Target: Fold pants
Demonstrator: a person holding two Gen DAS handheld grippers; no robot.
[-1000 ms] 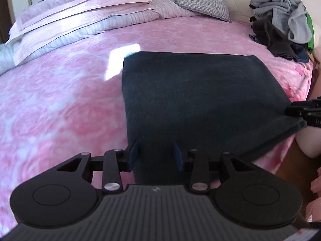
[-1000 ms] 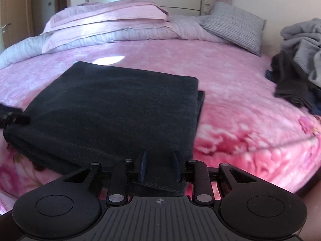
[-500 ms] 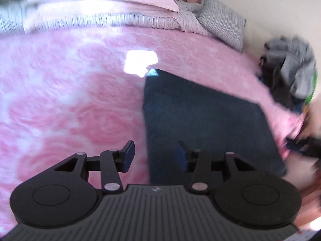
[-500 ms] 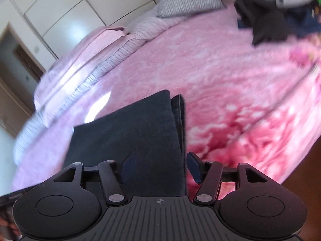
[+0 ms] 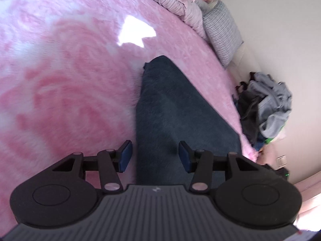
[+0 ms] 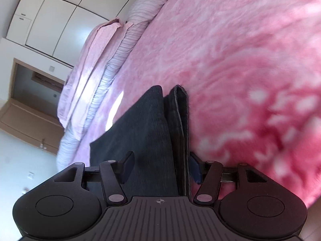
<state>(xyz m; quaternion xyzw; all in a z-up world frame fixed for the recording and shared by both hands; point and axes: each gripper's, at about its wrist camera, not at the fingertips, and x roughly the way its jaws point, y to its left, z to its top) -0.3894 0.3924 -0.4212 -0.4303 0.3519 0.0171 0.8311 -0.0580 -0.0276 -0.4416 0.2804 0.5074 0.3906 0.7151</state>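
The dark folded pants lie flat on the pink bedcover. In the left wrist view my left gripper is open and rolled to one side, straddling the pants' left edge: one blue pad hangs over the pink cover, the other over the dark cloth. In the right wrist view the pants show stacked layers and a seam along their right edge. My right gripper is open too, with that layered edge between its fingers, and neither pad presses on the cloth.
A pile of grey and black clothes lies at the bed's far right corner by the wall. A grey pillow and folded pink and striped quilts sit at the head. White wardrobe doors and a doorway stand behind.
Both grippers let go of the pants' near edge and opened. Each then rolled strongly and slid sideways to an outer edge of the folded pants.
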